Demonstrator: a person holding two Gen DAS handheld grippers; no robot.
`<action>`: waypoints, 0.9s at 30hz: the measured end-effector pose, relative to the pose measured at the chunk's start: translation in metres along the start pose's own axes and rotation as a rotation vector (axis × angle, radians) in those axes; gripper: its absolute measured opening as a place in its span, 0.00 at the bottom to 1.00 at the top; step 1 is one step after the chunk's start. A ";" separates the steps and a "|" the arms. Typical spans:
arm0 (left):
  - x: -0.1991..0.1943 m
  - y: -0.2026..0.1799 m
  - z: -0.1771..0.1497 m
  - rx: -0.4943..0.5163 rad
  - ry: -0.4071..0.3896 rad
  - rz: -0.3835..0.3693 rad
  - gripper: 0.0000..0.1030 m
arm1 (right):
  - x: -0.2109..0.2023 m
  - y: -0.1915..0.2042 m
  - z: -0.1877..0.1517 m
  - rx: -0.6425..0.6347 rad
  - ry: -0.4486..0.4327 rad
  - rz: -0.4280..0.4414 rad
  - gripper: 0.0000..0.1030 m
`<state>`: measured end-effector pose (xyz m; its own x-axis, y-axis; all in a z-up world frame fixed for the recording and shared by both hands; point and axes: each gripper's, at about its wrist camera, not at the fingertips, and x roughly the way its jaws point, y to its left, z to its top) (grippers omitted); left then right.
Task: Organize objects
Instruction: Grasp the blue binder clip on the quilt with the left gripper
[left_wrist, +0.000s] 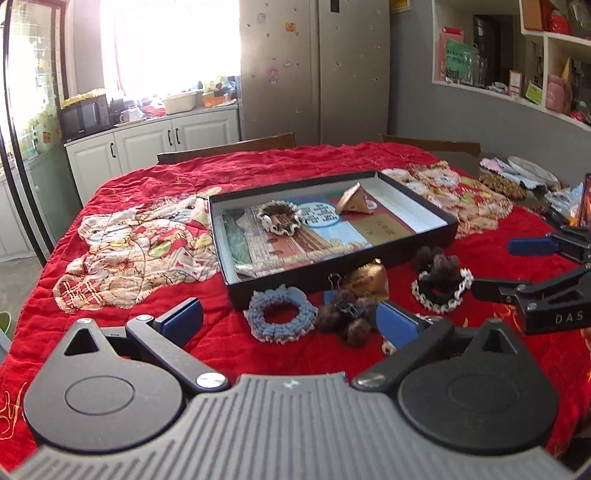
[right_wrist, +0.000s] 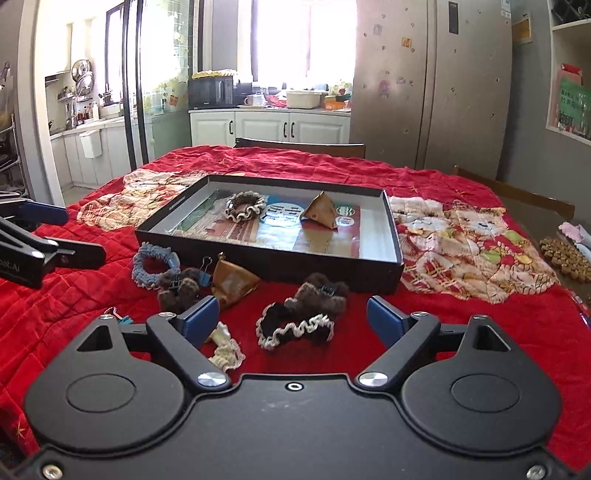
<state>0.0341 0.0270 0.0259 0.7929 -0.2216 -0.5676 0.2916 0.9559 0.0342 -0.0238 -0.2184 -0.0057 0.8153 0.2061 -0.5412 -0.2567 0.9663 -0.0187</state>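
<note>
Right wrist view shows the right claw wide apart, holding nothing, over a soft, light black scrunchie, best pinched across its frilly ring.

Quilt: red, with plaid cartoon animal patches in cream, red and green; box: black outside, white inside, colourful printed sheet on its floor; scrunchie: pale blue; scrunchie: black with cream ruffled edge; scrunchie in the box: brown with cream edge; pouch: golden-brown; fluffy clips: dark brown; gripper pads: blue on black arms.
</note>
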 end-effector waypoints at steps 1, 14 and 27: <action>0.001 -0.001 -0.002 0.007 0.005 -0.001 1.00 | 0.000 0.000 -0.001 0.000 0.001 0.006 0.82; 0.021 -0.011 -0.034 0.064 0.076 -0.053 0.97 | 0.014 0.026 -0.027 -0.036 0.062 0.141 0.49; 0.040 -0.008 -0.050 0.022 0.130 -0.081 0.82 | 0.036 0.030 -0.033 0.004 0.075 0.142 0.38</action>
<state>0.0361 0.0204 -0.0383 0.6908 -0.2700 -0.6708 0.3648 0.9311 0.0009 -0.0194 -0.1868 -0.0537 0.7295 0.3288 -0.5997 -0.3646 0.9289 0.0659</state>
